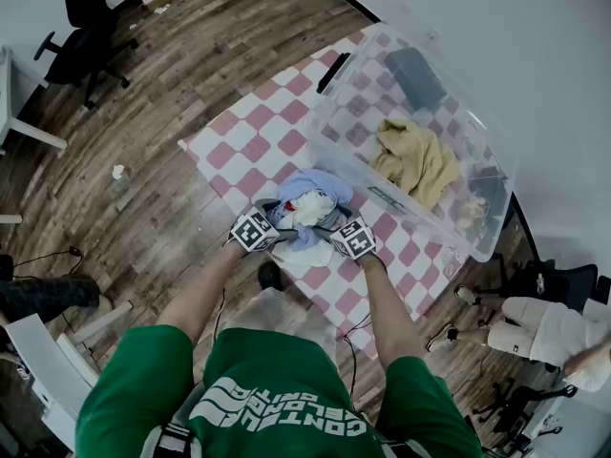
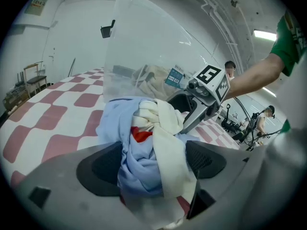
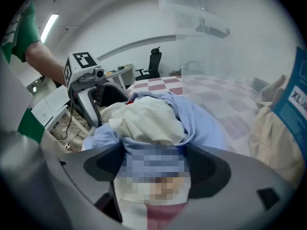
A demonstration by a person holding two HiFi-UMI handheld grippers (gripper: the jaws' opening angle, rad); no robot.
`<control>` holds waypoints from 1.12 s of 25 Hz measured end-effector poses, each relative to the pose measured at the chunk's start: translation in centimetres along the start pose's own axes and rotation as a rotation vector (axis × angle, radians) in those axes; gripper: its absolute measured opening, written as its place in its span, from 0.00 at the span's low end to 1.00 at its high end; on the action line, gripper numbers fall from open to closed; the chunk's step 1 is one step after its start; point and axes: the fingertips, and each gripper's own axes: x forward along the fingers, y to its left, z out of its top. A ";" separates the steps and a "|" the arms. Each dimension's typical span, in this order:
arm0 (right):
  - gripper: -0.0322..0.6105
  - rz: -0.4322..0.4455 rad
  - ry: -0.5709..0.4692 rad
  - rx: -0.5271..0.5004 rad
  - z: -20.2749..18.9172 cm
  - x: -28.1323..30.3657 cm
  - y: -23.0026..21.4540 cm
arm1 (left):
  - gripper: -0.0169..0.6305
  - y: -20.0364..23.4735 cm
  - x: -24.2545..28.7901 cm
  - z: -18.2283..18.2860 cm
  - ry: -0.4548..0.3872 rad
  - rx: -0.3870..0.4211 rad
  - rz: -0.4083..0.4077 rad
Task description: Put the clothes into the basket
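Note:
A bundle of clothes (image 1: pixel 307 198), light blue and cream with a bit of red, lies on a pink-and-white checked mat (image 1: pixel 258 132). My left gripper (image 1: pixel 279 220) and right gripper (image 1: pixel 330 223) are at its near side, one on each flank. In the left gripper view the left gripper (image 2: pixel 153 162) stands wide, with blue and cream cloth (image 2: pixel 144 143) filling the gap. The right gripper (image 3: pixel 156 169) likewise stands wide over the cloth (image 3: pixel 153 119). The clear plastic basket (image 1: pixel 477 127) stands just beyond, and a tan garment (image 1: pixel 415 160) lies inside it.
The mat lies on a wooden floor. A dark flat item (image 1: pixel 415 74) lies in the basket's far end. A black office chair (image 1: pixel 86 17) stands at far left. A seated person's legs (image 1: pixel 535 327) show at right. My own shoe (image 1: pixel 270 275) is under the grippers.

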 end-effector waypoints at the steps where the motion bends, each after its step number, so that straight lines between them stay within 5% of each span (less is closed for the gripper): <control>1: 0.66 0.012 0.005 0.008 0.1 0.3 0.1 | 0.65 -0.2 0.4 0.0 0.007 0.000 -0.005; 15: 0.62 0.006 -0.003 0.148 0.2 1.8 0.5 | 0.64 0.2 2.8 0.3 0.001 -0.051 0.099; 28: 0.38 0.031 -0.012 0.218 0.1 1.4 2.9 | 0.36 -1.0 2.5 0.4 -0.020 -0.142 0.090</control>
